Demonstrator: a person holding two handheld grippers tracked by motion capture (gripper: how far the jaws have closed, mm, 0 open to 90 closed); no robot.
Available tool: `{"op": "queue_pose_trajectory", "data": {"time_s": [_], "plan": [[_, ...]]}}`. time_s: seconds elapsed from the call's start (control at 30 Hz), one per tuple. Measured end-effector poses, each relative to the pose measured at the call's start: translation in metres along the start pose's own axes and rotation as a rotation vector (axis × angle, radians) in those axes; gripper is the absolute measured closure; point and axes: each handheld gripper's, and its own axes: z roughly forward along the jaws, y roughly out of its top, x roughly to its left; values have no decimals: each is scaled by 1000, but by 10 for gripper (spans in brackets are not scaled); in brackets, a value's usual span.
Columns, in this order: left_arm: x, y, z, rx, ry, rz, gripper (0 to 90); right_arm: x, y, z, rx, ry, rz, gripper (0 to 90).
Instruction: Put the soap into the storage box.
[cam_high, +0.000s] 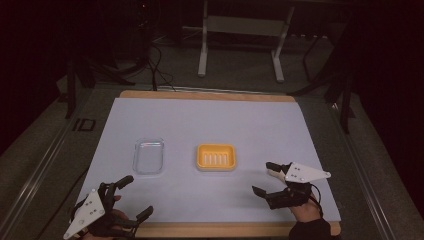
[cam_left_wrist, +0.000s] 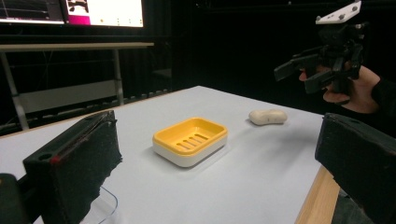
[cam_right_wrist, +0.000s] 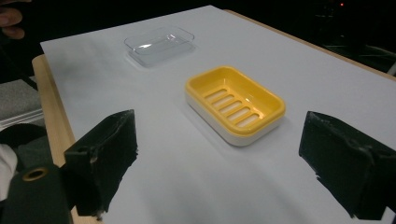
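Note:
A yellow soap dish (cam_high: 216, 157) with a slotted inner tray sits mid-table on the white sheet (cam_high: 210, 120). To its left lies a clear plastic lid (cam_high: 149, 156). In the left gripper view, a cream bar of soap (cam_left_wrist: 267, 116) rests on the sheet to the right of the dish (cam_left_wrist: 190, 140). My left gripper (cam_high: 137, 196) is held at the front left, open and empty. At the front right my right gripper (cam_high: 263, 177) is open and empty too, its jaws turned toward the dish (cam_right_wrist: 235, 103). The lid (cam_right_wrist: 161, 44) lies beyond the dish in the right gripper view.
The wooden table edge (cam_high: 215, 230) runs along the front under the sheet. A white metal stand (cam_high: 240, 45) and cables (cam_high: 160, 70) are on the floor behind the table. Lit monitors (cam_left_wrist: 105, 11) glow above a bench in the left gripper view.

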Motion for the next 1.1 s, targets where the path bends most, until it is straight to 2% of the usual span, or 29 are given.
{"op": "queue_pose_trajectory", "data": {"time_s": [0.07,0.17,0.27,0.3,0.33,0.37,0.53,0.63,0.73,0.9,0.97,1.0,1.1], "plan": [[1,0,1,3,2,-5,2,-1,-1,0,7,-8,5,111],[1,1,1,4,-1,-10,2,-5,-1,-3,-15,-14,22,110],[1,0,2,11,4,-16,1,-6,0,-6,-28,-45,25,106],[1,0,2,11,12,-17,1,-6,1,-7,-30,-70,24,102],[1,0,2,11,12,-17,1,-6,1,-7,-30,-70,24,102],[1,0,2,12,21,-22,1,-7,1,-8,-26,-84,26,101],[0,0,1,17,23,-20,1,-10,1,-6,12,-91,53,91],[-2,0,2,20,26,-1,1,-13,1,-3,49,-99,62,91],[-3,1,2,26,32,10,1,-14,0,-1,63,-81,72,91],[-3,1,1,26,30,7,1,-15,2,3,112,-43,56,95],[-3,1,1,34,25,14,1,-15,3,4,131,-28,40,120],[-4,1,2,36,25,16,1,-15,5,5,170,-11,25,120],[-5,0,2,40,22,21,1,-14,6,6,200,-8,10,116]]}}
